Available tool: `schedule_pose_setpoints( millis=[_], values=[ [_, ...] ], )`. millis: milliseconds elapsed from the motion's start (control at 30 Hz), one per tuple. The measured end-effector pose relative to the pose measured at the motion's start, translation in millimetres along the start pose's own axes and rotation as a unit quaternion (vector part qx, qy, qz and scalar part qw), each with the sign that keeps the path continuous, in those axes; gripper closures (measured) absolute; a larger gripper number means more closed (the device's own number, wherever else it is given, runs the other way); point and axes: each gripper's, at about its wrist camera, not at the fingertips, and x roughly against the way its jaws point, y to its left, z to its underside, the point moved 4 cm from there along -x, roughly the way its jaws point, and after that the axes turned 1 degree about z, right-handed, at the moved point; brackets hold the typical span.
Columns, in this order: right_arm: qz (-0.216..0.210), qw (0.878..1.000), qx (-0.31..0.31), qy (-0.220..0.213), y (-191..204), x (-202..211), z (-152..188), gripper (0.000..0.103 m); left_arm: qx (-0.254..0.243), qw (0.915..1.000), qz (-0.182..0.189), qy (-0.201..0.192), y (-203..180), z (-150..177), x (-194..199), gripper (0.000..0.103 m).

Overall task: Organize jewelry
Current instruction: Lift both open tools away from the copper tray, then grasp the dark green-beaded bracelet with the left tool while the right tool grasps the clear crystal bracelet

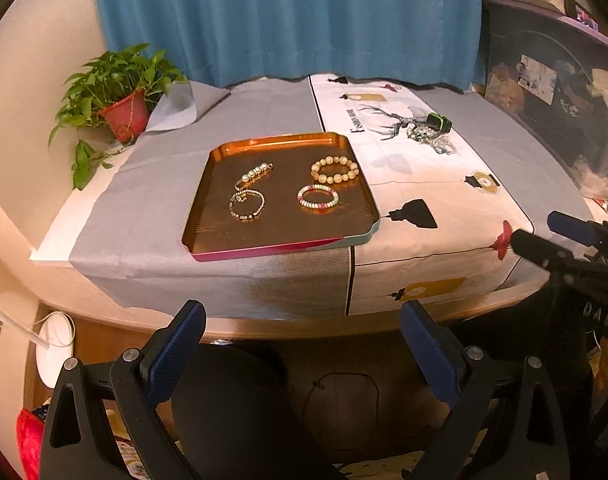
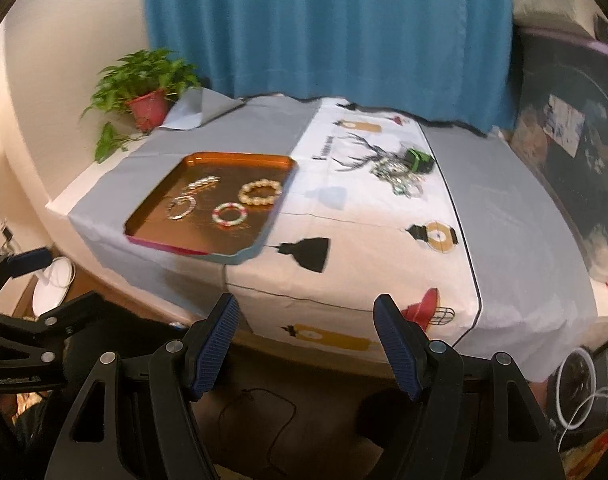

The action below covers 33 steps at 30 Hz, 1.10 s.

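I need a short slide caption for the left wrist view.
Open left hand-held gripper faces an orange tray holding four bracelets.

Home interior, likely a living room or bedroom: blue curtain [image 1: 287,20], potted plant [image 1: 115,92] on the ledge, printed cloth [image 1: 424,184] over the counter [image 1: 263,328].

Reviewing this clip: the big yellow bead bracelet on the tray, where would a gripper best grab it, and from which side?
Pinch one bead of the yellow bead bracelet across the band, probably on its near arc, coming down from above. It lies flat as an open ring on the tray, so one finger fits inside the ring.
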Motion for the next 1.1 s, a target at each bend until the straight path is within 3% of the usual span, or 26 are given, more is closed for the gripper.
schedule_pose_setpoints(
  millis=[167, 400, 700, 967, 1100],
  values=[
    [0.016, 0.999, -0.027, 0.013, -30, -23, -9, 0.033, 0.005, 0.9999, 0.0, 0.011, 2, -10, -16, 0.006],
    [0.069, 0.994, -0.088, 0.005, -100, -70, -44, 0.033, 0.007, 0.9998, 0.001, 0.017, -2, -36, -41, 0.007],
    [0.105, 0.985, -0.134, 0.007, -178, -176, -102, 0.032, -0.011, 0.9994, 0.005, 0.032, -28, -77, -91, 0.007],
    [0.103, 0.988, -0.111, 0.043, -191, -261, -122, 0.032, -0.032, 0.9988, -0.001, 0.038, -50, -110, -129, 0.007],
    [0.126, 0.988, -0.081, 0.045, -194, -268, -123, 0.025, -0.035, 0.9987, 0.003, 0.036, -63, -130, -147, 0.007]
  ],
)
